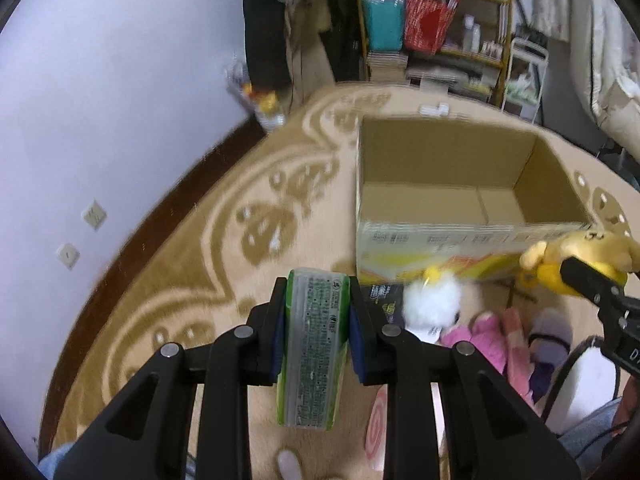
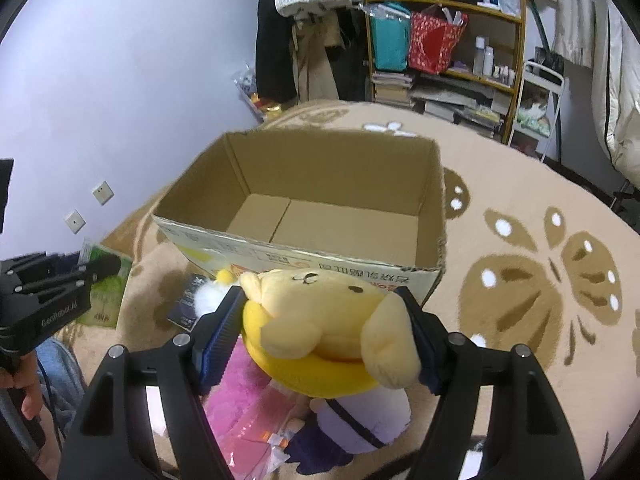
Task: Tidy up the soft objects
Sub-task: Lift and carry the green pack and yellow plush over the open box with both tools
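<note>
My right gripper (image 2: 324, 336) squeezes the yellow plush bear (image 2: 320, 320): light, squashy, best held mid-body. My left gripper (image 1: 316, 320) clamps a soft green tissue pack (image 1: 314, 348); the cardboard box (image 2: 320, 184) lies at twelve o'clock.

Both our grippers are loaded. Our left gripper (image 1: 318, 320) is clamped on a green tissue pack (image 1: 314, 348) — blue pads (image 1: 277, 342) press its two long sides, pack upright between the fingers. Our right gripper (image 2: 324, 336) is closed around a yellow plush toy (image 2: 320, 320), fingers spread wide on either flank — it is held above the floor. From the right wrist view, our left hand (image 2: 20, 392) grips the left gripper's handle at frame edge.
</note>
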